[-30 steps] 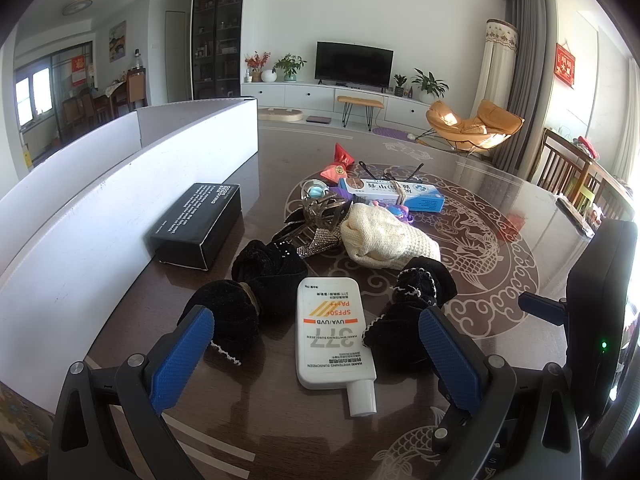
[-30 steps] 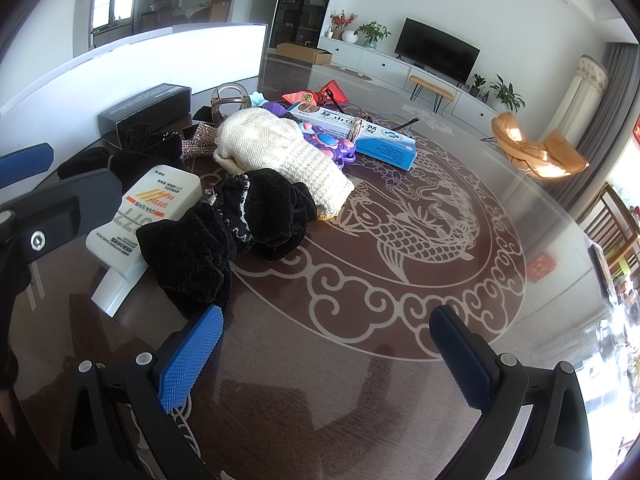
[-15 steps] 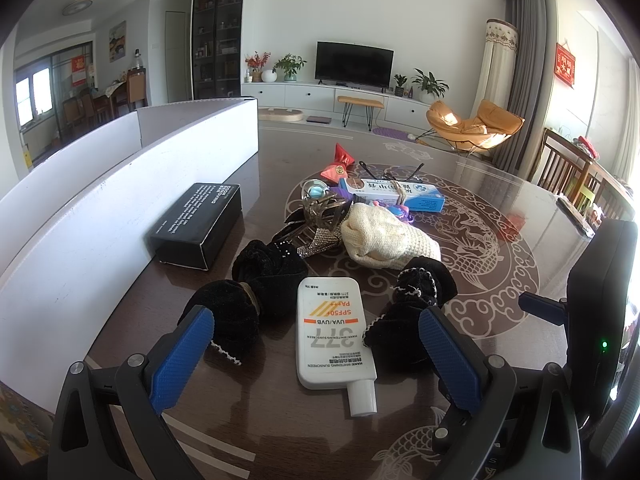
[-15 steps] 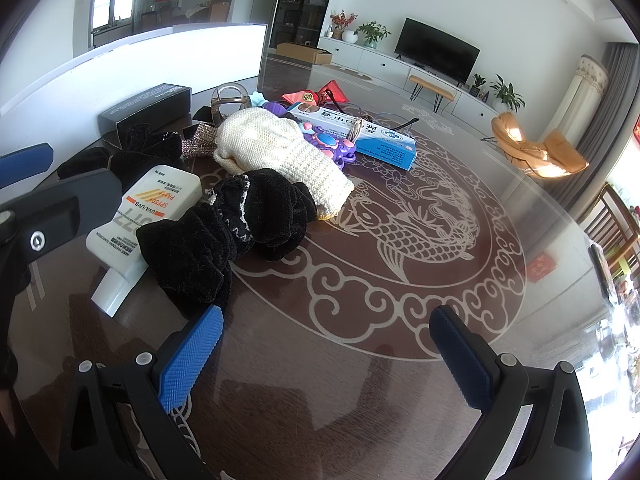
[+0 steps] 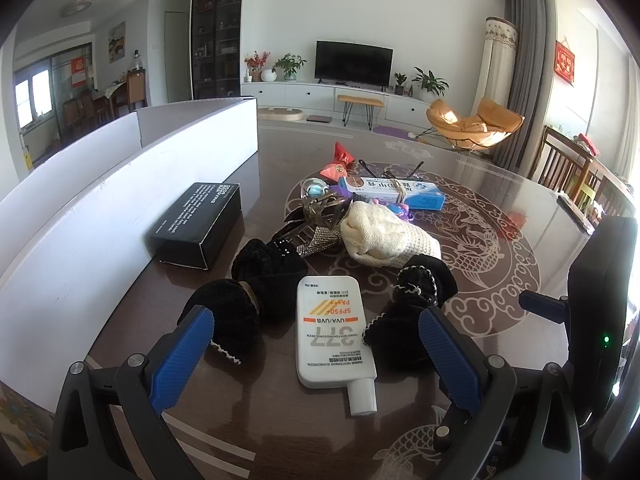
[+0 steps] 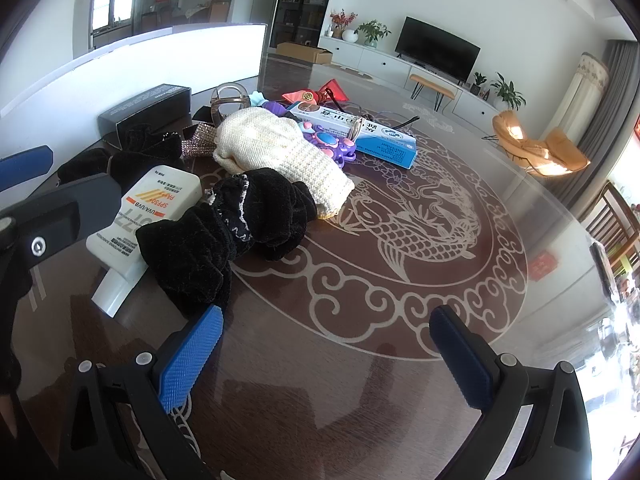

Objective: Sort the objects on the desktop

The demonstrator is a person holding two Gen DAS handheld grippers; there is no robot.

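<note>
A white sunscreen tube (image 5: 334, 334) lies flat on the dark table, cap toward me, between the open jaws of my left gripper (image 5: 316, 354). Black velvet scrunchies lie left (image 5: 236, 312) and right (image 5: 416, 308) of it. Behind are a cream knitted pouch (image 5: 384, 236), a bronze hair claw (image 5: 324, 210), a rhinestone strip (image 5: 320, 240), a blue-white toothpaste box (image 5: 400, 194), a purple toy (image 6: 332, 144) and red wrappers (image 5: 340, 160). My right gripper (image 6: 326, 354) is open and empty over bare table, right of the tube (image 6: 148, 216) and the right scrunchie (image 6: 232, 232).
A black box (image 5: 198, 226) lies along a white partition wall (image 5: 100, 216) on the left. The round table (image 6: 400, 320) carries a fish pattern under glass. The right gripper's body (image 5: 600, 312) stands at the right in the left wrist view. Wooden chairs (image 5: 568, 168) stand beyond the table's right edge.
</note>
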